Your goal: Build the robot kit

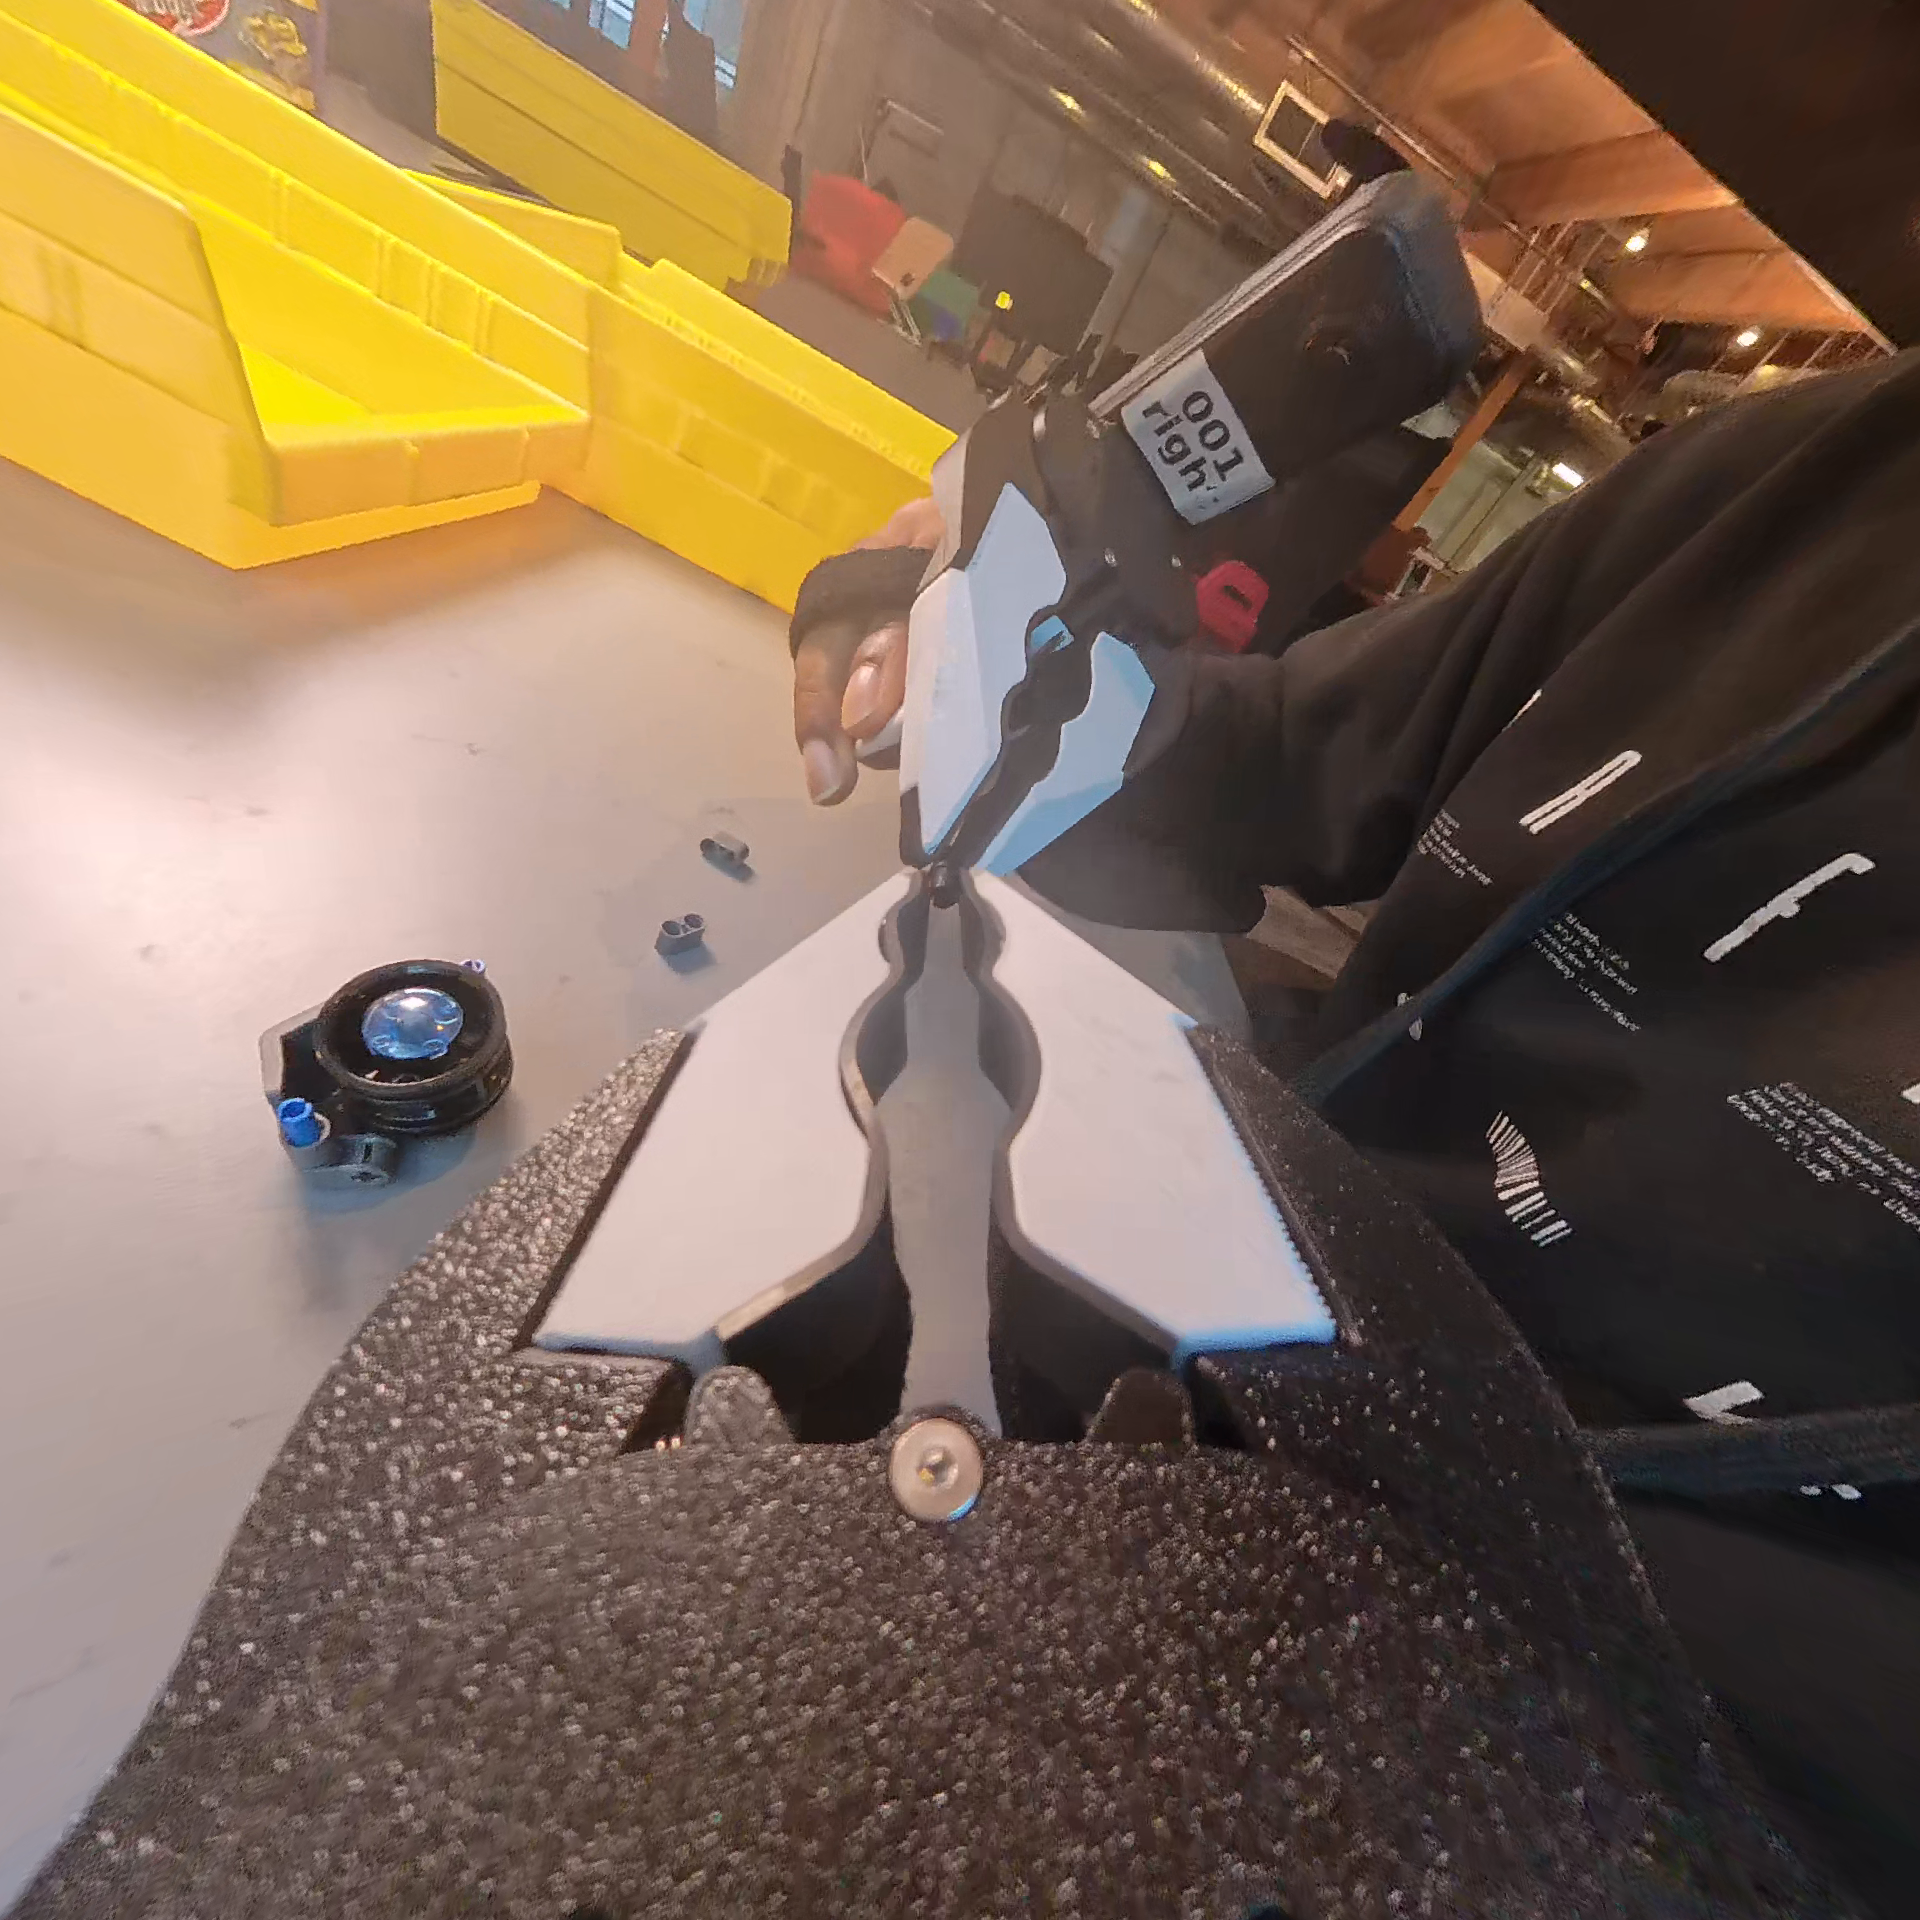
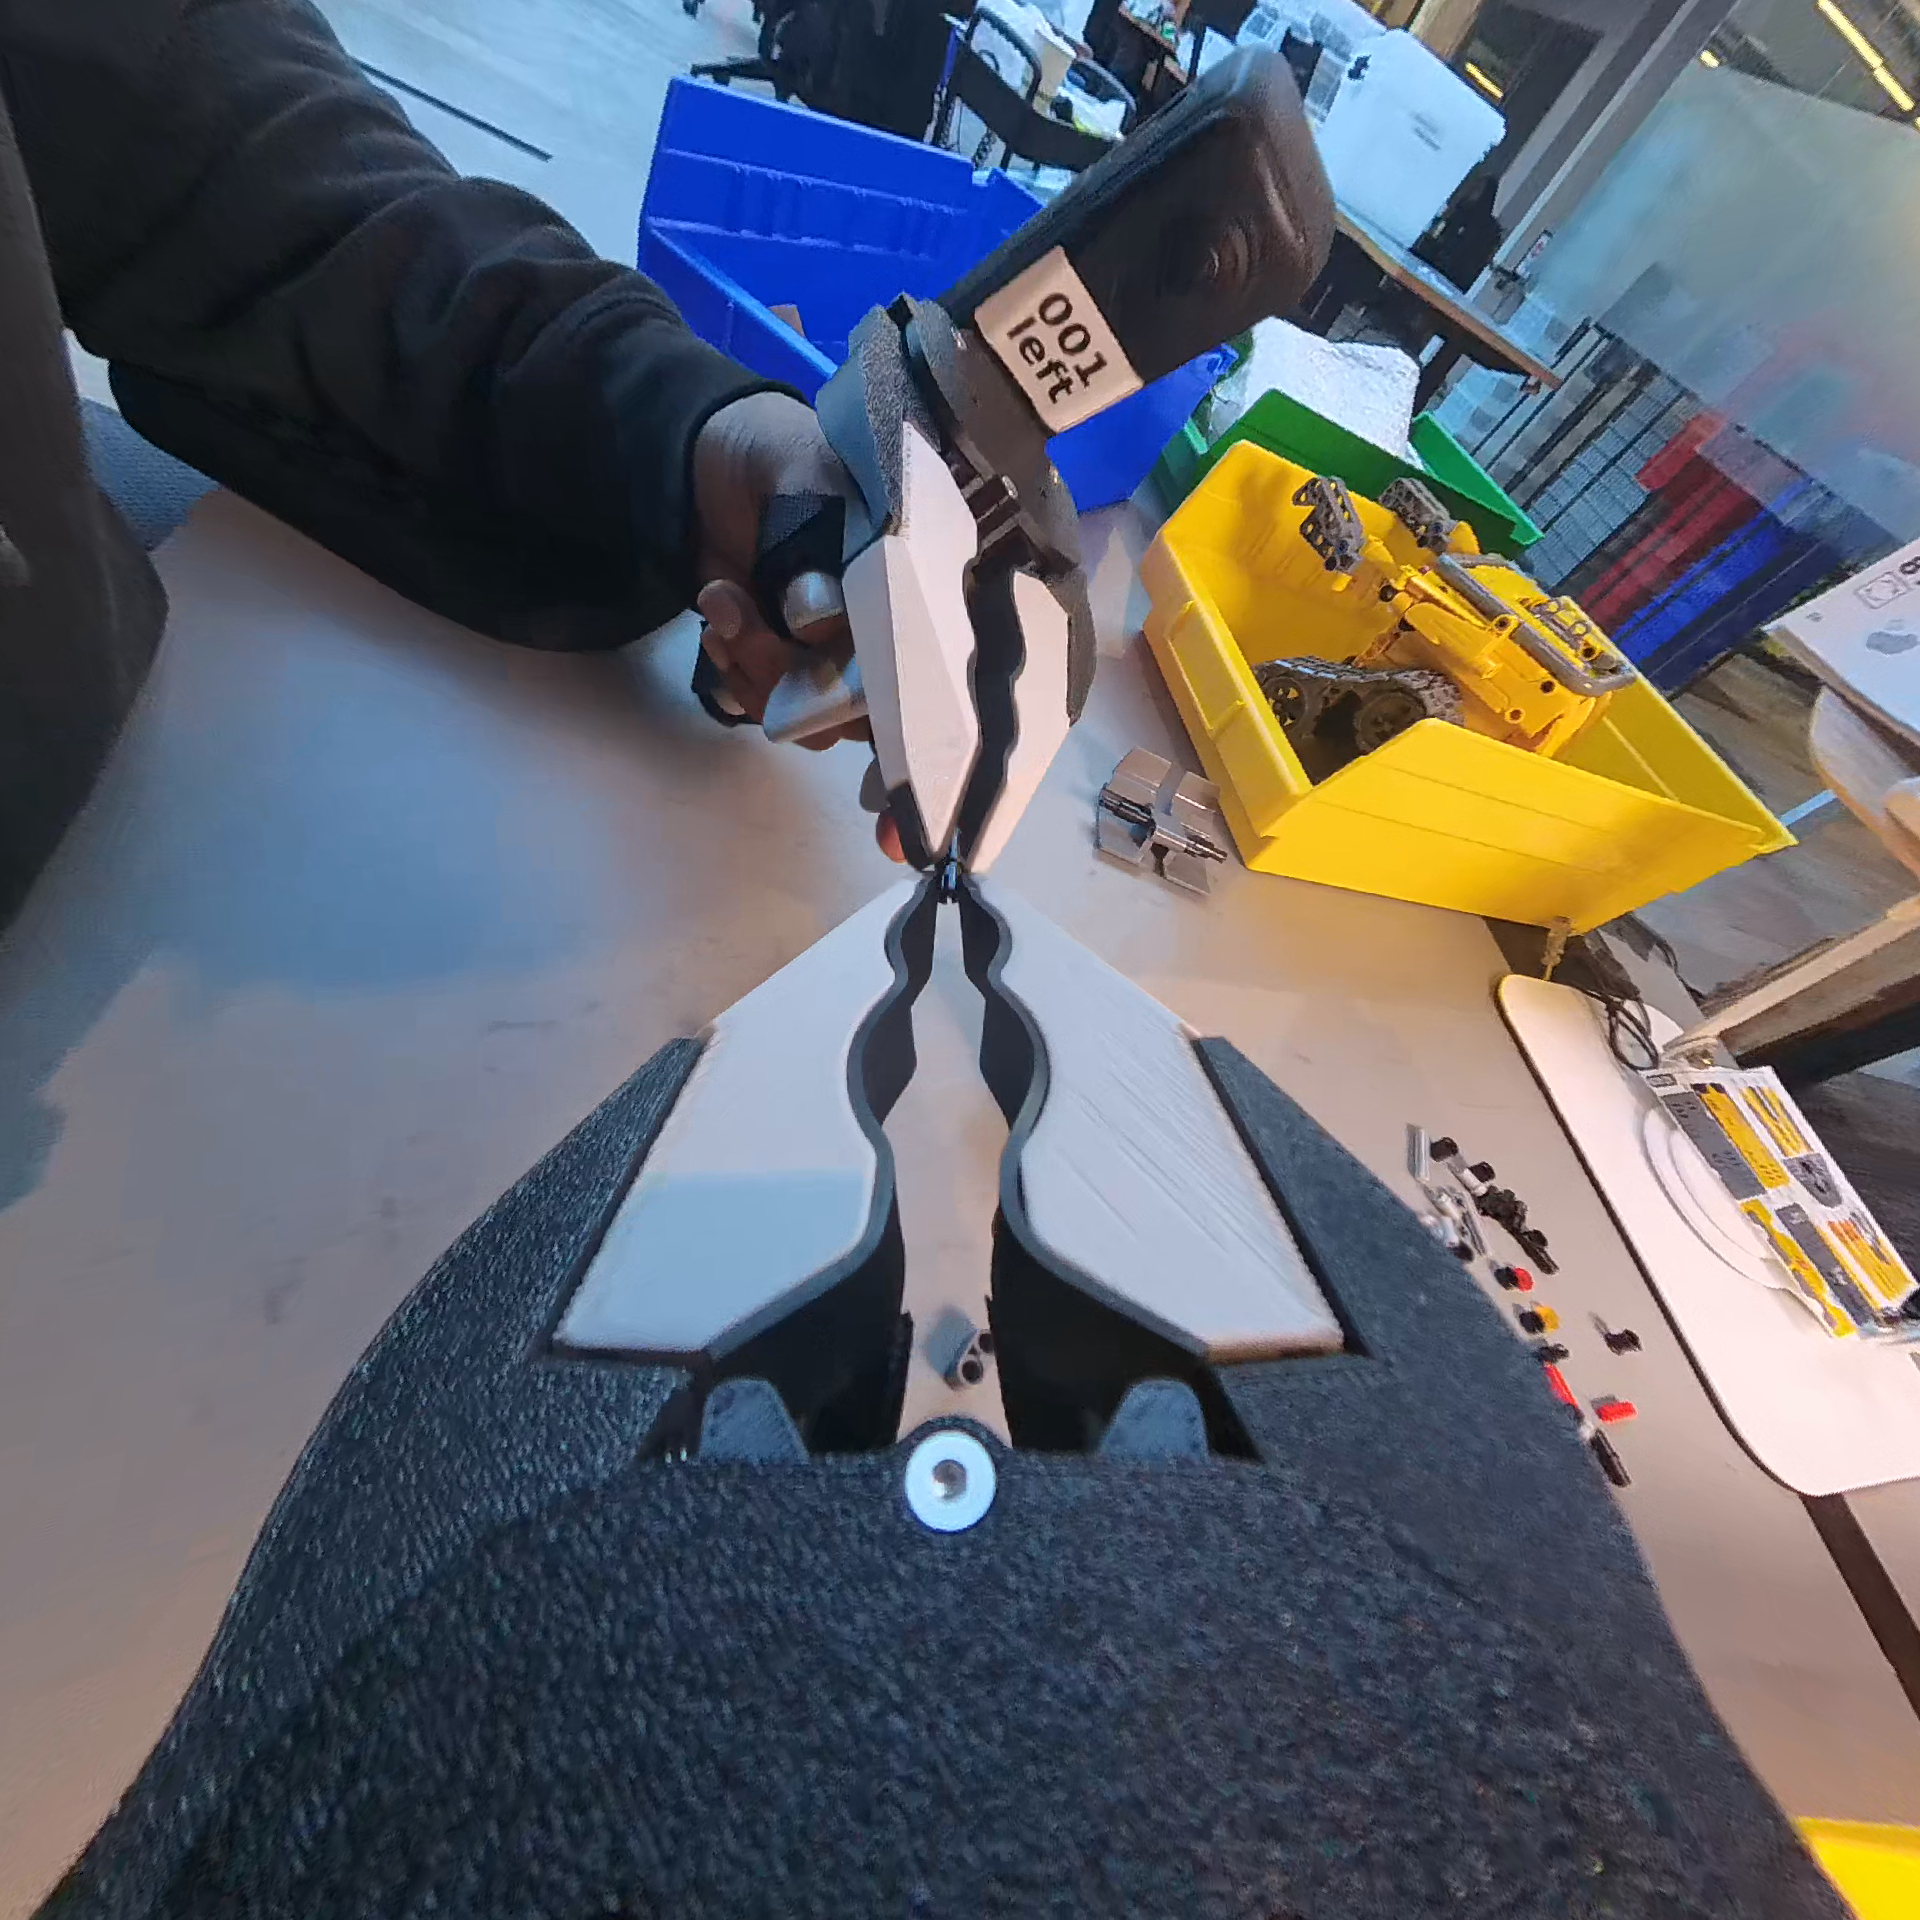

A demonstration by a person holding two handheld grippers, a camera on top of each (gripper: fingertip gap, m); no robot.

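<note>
My left gripper point(image 1: 940, 885) and my right gripper point(image 2: 948, 885) meet tip to tip above the grey table point(image 1: 312, 790). Both are shut, and a small black pin point(image 1: 943, 883) is pinched between them; it also shows in the right wrist view point(image 2: 948, 878). The right gripper point(image 1: 940, 857) comes down from above in the left wrist view, and the left gripper point(image 2: 940, 854) does so in the right wrist view. A hand holds each one. How much of the pin each gripper covers is hidden.
A black round assembly with a blue lens point(image 1: 395, 1049) and two small black connectors point(image 1: 724, 850) point(image 1: 681, 928) lie on the left. Yellow bins point(image 1: 416, 416) stand behind. A yellow bin with a toy vehicle point(image 2: 1455, 644), a blue bin point(image 2: 810, 229), a grey metal block point(image 2: 1158, 821), loose pins point(image 2: 1507, 1226) and a booklet point(image 2: 1787, 1195) are on the right. The grippers are tip to tip, or close to it. The grey metal block point(image 2: 1158, 821) is about equally far from each gripper, around 20 cm.
</note>
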